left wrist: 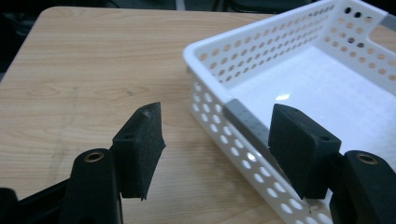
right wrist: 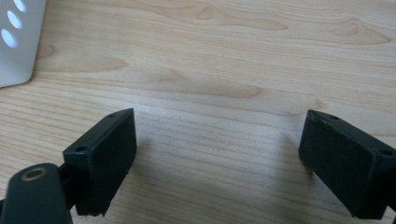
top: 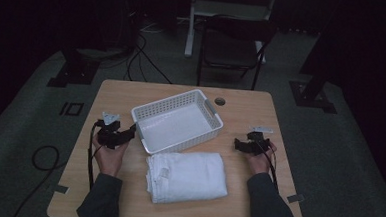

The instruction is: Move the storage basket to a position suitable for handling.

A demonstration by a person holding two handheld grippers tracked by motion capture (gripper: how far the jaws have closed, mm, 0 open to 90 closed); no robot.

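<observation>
High view — white perforated basket [top: 177,120] sits mid-counter [top: 116,92], turned at a slant, its long axis running from near-left to far-right. Folded white towel [top: 186,177] lies just in front of it, on the person's side, long axis across the counter, apparently touching the basket's near wall or nearly so. Left claw [top: 129,131] is right at the basket's near-left corner; right claw [top: 237,143] hovers near the basket's right end, clearly apart from it, pointing inward. Left hand is the nearer one to the basket; the towel lies between the two hands, about equally far from each.

Left gripper view — left claw [left wrist: 217,147] has its jaws apart, roughly half-spread. The basket [left wrist: 299,56] corner wall with a grey strip [left wrist: 246,125] runs between the pads: right pad [left wrist: 299,147] sits over the basket's inside, left pad [left wrist: 140,149] outside over bare counter [left wrist: 93,70]. Neither pad looks pressed on the wall, so not a grip. Basket extends up and right from the claw.

Right gripper view — right claw [right wrist: 217,163] jaws wide apart, nothing between them but wood grain. Basket [right wrist: 16,42] corner is at upper left, well off the jaws.

Judgement — the basket wall straddled by the left claw is what the next move turns on.
</observation>
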